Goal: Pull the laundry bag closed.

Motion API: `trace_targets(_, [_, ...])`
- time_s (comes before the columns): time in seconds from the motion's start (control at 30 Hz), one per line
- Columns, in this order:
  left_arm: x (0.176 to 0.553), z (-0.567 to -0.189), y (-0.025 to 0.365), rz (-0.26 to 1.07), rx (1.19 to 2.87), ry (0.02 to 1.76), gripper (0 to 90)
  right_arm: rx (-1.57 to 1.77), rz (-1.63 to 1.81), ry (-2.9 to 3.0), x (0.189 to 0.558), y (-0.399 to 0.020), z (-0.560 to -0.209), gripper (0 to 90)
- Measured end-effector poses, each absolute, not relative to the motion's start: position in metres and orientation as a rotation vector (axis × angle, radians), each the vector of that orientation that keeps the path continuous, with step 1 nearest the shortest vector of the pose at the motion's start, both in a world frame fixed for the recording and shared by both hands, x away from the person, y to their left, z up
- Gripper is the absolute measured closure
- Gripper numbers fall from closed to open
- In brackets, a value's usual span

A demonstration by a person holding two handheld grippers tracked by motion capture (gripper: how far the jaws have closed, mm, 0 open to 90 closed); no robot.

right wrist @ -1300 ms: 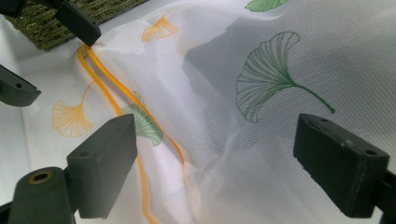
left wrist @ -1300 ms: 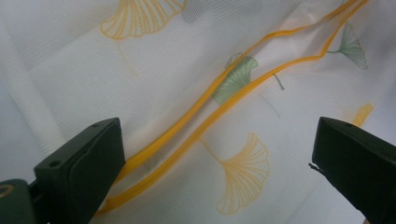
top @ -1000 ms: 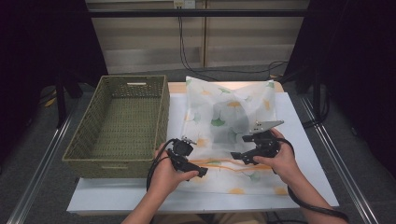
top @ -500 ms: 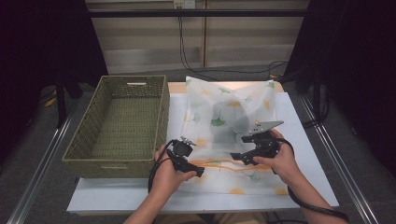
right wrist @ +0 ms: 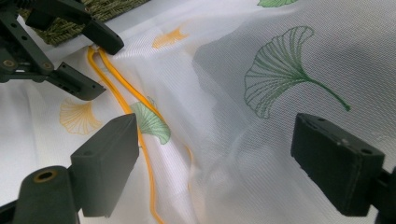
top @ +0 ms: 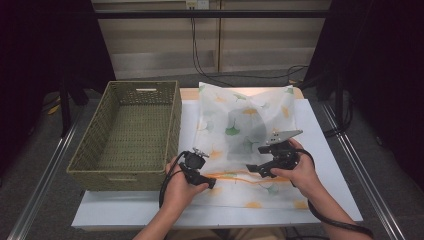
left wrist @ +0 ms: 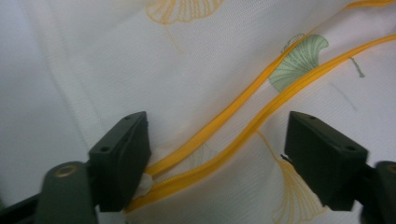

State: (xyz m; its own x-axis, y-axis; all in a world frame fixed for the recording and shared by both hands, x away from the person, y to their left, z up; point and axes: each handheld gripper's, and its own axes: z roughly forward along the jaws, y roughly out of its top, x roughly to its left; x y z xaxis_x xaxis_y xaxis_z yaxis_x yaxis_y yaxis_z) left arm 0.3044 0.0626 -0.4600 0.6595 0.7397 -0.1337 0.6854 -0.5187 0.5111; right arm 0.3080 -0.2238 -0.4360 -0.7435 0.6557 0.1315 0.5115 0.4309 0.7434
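White mesh bag (top: 250, 135), open yellow zipper (left wrist: 243, 116)

**Item Count: Work Surface**

- Mesh bag (top: 250, 130): one, white with a leaf print, at the centre of the table (top: 330, 150).
- Yellow zipper (left wrist: 233, 126): one, its two tapes parted, at 6 o'clock on the bag.
- Wicker basket (top: 132, 132): one, green, at 9 o'clock from the bag.
- Grippers: two, namely the left gripper (top: 212, 184) at 7 o'clock and the right gripper (top: 251, 169) at 5 o'clock on the bag.
- Hands: two, one per gripper.
- Table: one.
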Motion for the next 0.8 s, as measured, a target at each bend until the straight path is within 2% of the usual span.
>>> trace_targets(0.13, [0.3042, -0.4592, 0.0628, 0.119, 2.337, 1.105, 29.6, 1.023, 1.208, 2.511, 0.3069, -0.2228, -0.4361, 15.6])
trace_targets(0.17, [0.3041, -0.4590, 0.0629, 0.130, 2.340, 1.105, 33.1, 1.021, 1.208, 2.514, 0.3065, -0.2223, -0.4361, 15.8])
trace_targets(0.37, [0.3016, -0.4590, 0.0588, 0.190, 2.375, 1.094, 40.5, 1.017, 1.200, 2.524, 0.3047, -0.2203, -0.4374, 15.8])
trace_targets(0.47, [0.3027, -0.4583, 0.0600, 0.184, 2.359, 1.102, 51.5, 1.012, 1.202, 2.528, 0.3040, -0.2201, -0.4375, 15.8])
trace_targets(0.53, [0.3040, -0.4576, 0.0609, 0.177, 2.361, 1.109, 53.5, 1.014, 1.200, 2.528, 0.3036, -0.2201, -0.4376, 15.8])
trace_targets(0.6, [0.3055, -0.4585, 0.0615, 0.168, 2.335, 1.129, 62.0, 1.018, 1.198, 2.528, 0.3033, -0.2204, -0.4378, 15.8])
trace_targets(0.8, [0.3078, -0.4586, 0.0610, 0.147, 2.330, 1.129, 75.7, 1.027, 1.192, 2.522, 0.3027, -0.2212, -0.4386, 15.8])
